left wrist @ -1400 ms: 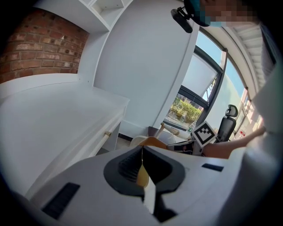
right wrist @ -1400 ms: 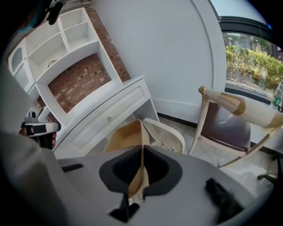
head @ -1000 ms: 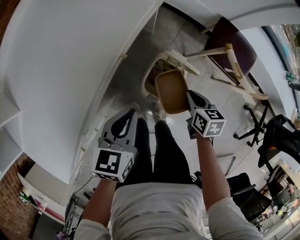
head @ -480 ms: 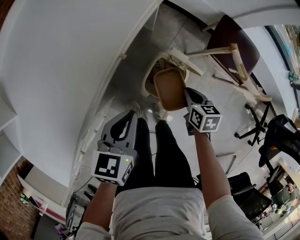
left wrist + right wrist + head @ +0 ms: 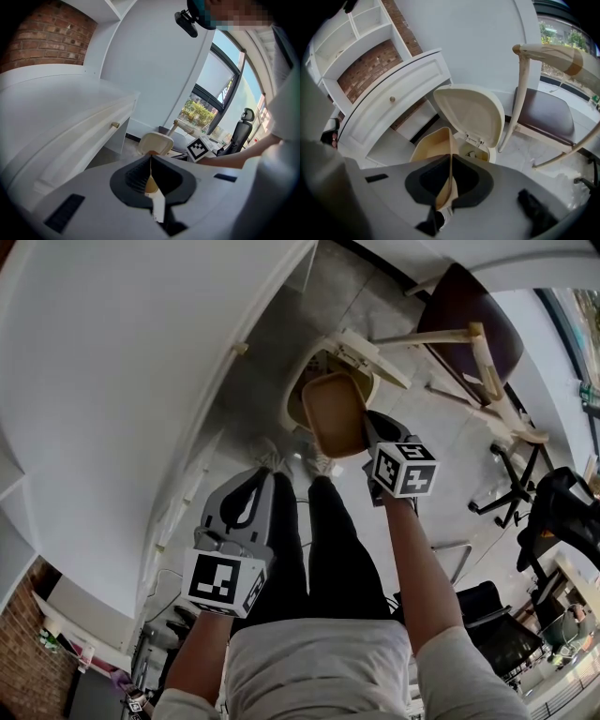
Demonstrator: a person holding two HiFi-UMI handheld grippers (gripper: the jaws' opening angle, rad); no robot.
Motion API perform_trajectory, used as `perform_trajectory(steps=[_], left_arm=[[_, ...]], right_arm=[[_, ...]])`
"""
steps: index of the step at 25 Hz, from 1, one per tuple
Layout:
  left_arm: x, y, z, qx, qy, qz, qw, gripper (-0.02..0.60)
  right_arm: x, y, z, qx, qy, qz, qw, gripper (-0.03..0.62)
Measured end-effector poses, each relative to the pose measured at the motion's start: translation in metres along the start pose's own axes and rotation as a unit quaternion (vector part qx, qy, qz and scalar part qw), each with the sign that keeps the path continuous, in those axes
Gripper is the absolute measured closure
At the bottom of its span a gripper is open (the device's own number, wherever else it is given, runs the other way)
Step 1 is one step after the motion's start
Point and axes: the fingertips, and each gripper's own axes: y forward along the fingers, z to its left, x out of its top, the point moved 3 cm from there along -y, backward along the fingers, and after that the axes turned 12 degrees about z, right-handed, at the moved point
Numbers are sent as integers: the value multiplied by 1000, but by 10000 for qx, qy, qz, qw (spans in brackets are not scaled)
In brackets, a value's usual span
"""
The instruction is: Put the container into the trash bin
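Observation:
The container (image 5: 336, 413) is a tan, empty tub. My right gripper (image 5: 368, 440) is shut on its side wall and holds it tilted over the mouth of the cream trash bin (image 5: 302, 376), whose lid (image 5: 364, 348) stands open. In the right gripper view the container (image 5: 433, 145) wall runs between the shut jaws of the right gripper (image 5: 451, 158), just in front of the trash bin (image 5: 480, 151) and its raised lid (image 5: 469, 114). My left gripper (image 5: 259, 479) hangs lower left, shut, holding nothing. The left gripper (image 5: 150, 158) points toward the bin lid (image 5: 154, 143).
A white curved cabinet (image 5: 141, 381) with a knobbed drawer (image 5: 392, 99) runs along the left of the bin. A wooden chair (image 5: 469, 329) with a dark seat stands right of it. The person's legs and shoes (image 5: 314, 465) are just before the bin. Black office chairs (image 5: 525, 493) stand further right.
My right gripper has carried the container forward, from in front of the bin to over its opening. The left gripper has stayed shut and barely shifted.

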Motion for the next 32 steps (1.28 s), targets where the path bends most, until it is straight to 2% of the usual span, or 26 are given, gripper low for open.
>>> perform_trajectory(steps=[16, 32], left_arm=[[-18, 3, 6, -3, -199, 118, 9997, 564], [-25, 8, 11, -9, -239, 215, 9995, 565]], right_arm=[[-4, 26, -9, -59, 53, 214, 9997, 557], [-8, 42, -15, -93, 75, 348, 9993, 557]])
